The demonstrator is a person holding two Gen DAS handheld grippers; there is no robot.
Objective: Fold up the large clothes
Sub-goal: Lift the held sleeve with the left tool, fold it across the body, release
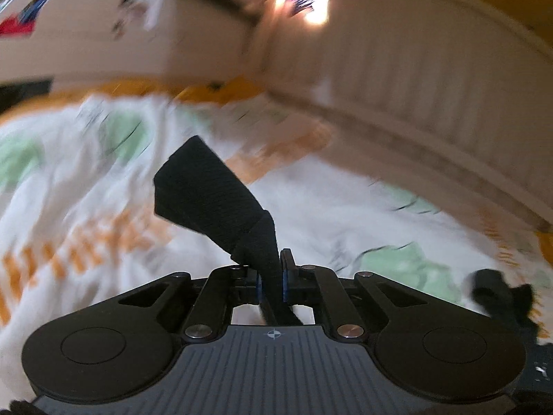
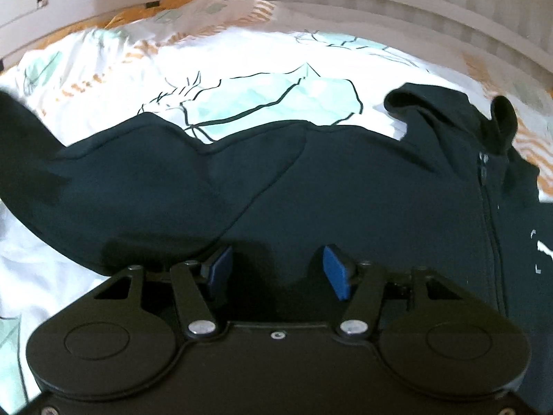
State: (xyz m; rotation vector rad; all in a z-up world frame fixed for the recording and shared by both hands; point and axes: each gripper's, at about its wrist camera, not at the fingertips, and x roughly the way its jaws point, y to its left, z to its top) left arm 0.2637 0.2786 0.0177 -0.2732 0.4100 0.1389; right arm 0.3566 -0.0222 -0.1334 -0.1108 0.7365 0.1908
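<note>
Fold barely started; dark jacket (image 2: pixel 311 180) lies rumpled across the bed (image 2: pixel 242 55), unzipped collar toward its right edge; left tool (image 1: pixel 271 282) pinches a cuff (image 1: pixel 211 193); right tool (image 2: pixel 276 271) half-open over the body, gripping nothing; all folds left.

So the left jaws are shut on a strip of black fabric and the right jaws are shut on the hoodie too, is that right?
Not quite. The right gripper has its jaws open above the black hoodie, as the right wrist view shows. The left gripper is shut on the black fabric strip.
</note>
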